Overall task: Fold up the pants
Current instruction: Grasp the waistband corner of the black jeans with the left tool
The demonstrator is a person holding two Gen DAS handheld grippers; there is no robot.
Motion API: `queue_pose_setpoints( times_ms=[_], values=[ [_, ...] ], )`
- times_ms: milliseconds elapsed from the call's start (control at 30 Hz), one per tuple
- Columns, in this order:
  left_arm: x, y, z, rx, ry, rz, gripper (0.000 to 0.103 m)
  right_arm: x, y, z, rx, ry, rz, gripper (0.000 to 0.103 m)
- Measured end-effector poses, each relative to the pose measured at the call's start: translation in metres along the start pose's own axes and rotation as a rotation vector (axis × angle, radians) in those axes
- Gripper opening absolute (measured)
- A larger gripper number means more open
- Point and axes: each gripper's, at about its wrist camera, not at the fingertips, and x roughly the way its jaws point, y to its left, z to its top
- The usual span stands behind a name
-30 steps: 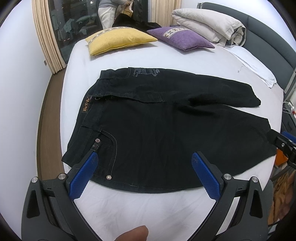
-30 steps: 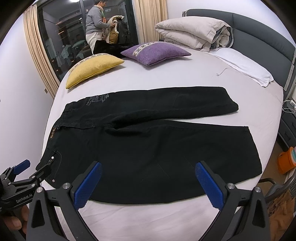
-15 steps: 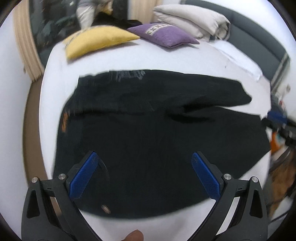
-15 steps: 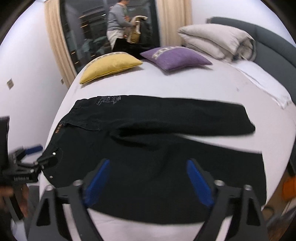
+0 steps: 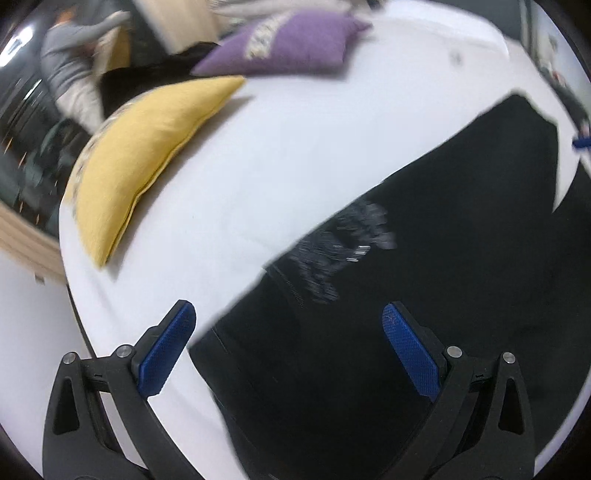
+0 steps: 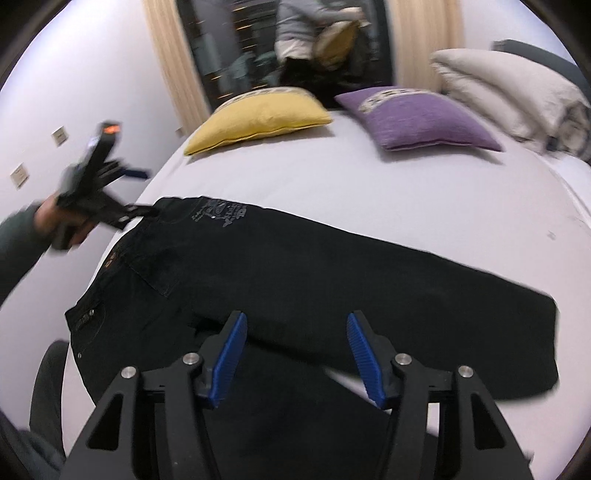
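One pair of black pants (image 6: 295,266) lies flat on the white bed (image 6: 424,192), its long axis running across the bed: the waistband sits near the left edge as the right wrist view shows it, and the two legs stretch toward the right edge, the far leg ending in a straight hem short of that edge. A pale printed design (image 6: 218,214) marks the far corner of the waist. The near leg runs under the right claw (image 6: 293,354), whose blue pads stand partly apart above the cloth with nothing pinched between them; its jaws have just been closing. The left claw (image 5: 286,347) hovers over the waist end, its pads spread wide, one above bare sheet and one above black fabric, gripping nothing; in the right wrist view it sits at the far waist corner, held by a hand (image 6: 55,221) in a dark sleeve. Beyond the pants a broad strip of bare sheet lies open up to two cushions, one yellow cushion (image 6: 258,118) and one purple cushion (image 6: 417,118), side by side along the far edge. One folded pale duvet (image 6: 509,92) is piled at the far right corner. A person (image 6: 306,29) stands beyond the bed by the dark window, between two beige curtains.
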Motion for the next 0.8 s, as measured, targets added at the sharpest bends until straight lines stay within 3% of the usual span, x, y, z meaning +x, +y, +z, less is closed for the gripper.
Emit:
queue_pose_setpoints(
  times_ms=[100, 267, 433, 500, 567, 700, 800],
  values=[
    [0.028, 0.015, 0.008, 0.041, 0.035, -0.056, 0.103, 0.026, -0.013, 0.013, -0.030, 0.039, 0.020, 0.060],
    [0.071, 0.037, 0.017, 0.083, 0.112, -0.212, 0.102, 0.060, -0.021, 0.027, -0.081, 0.074, 0.061, 0.060],
    [0.110, 0.064, 0.009, 0.039, 0.234, -0.362, 0.081, 0.091, -0.025, 0.038, -0.125, 0.116, 0.113, 0.060],
    [0.114, 0.070, 0.009, 0.024, 0.236, -0.392, 0.077, 0.100, -0.025, 0.043, -0.141, 0.129, 0.126, 0.060],
    [0.117, 0.078, 0.010, 0.004, 0.237, -0.429, 0.068, 0.109, -0.027, 0.051, -0.142, 0.135, 0.139, 0.060],
    [0.116, 0.092, 0.014, -0.034, 0.227, -0.464, 0.026, 0.117, -0.025, 0.065, -0.141, 0.135, 0.145, 0.060],
    [0.109, 0.091, 0.009, -0.006, 0.197, -0.409, 0.015, 0.124, -0.023, 0.075, -0.151, 0.139, 0.142, 0.060]
  ],
)
